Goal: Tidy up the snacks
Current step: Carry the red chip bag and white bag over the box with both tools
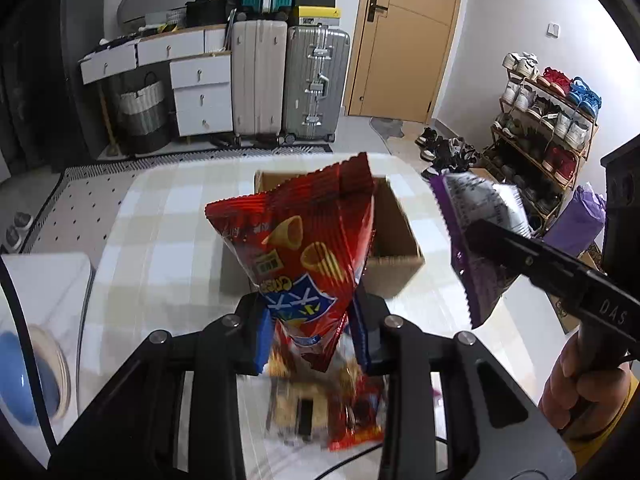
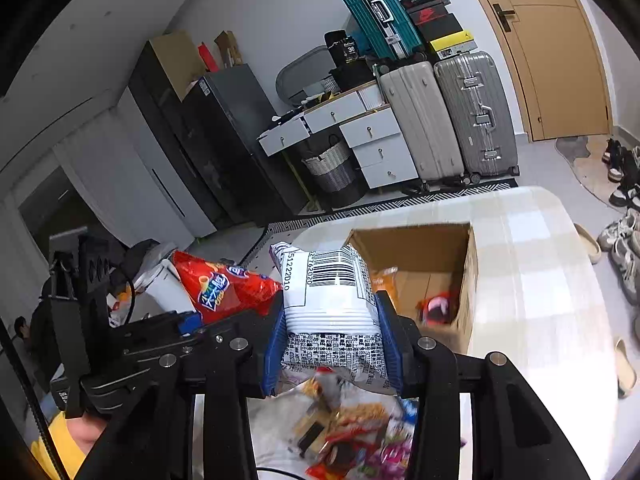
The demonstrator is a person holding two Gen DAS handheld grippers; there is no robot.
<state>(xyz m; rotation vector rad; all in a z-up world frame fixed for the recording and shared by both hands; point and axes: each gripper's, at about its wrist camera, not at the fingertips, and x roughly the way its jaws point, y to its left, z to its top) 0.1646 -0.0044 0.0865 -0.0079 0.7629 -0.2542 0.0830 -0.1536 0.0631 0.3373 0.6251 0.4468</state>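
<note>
My left gripper is shut on a red snack bag printed with cone crisps, held upright above the table in front of an open cardboard box. My right gripper is shut on a white and purple snack bag with a barcode, held just before the box. In the left wrist view the right gripper holds that purple bag to the right of the box. In the right wrist view the left gripper holds the red bag at the left. The box holds a few packets.
A pile of loose snack packets lies on the checked tablecloth below both grippers, also seen blurred in the left wrist view. Suitcases, white drawers, a shoe rack and a door stand beyond the table.
</note>
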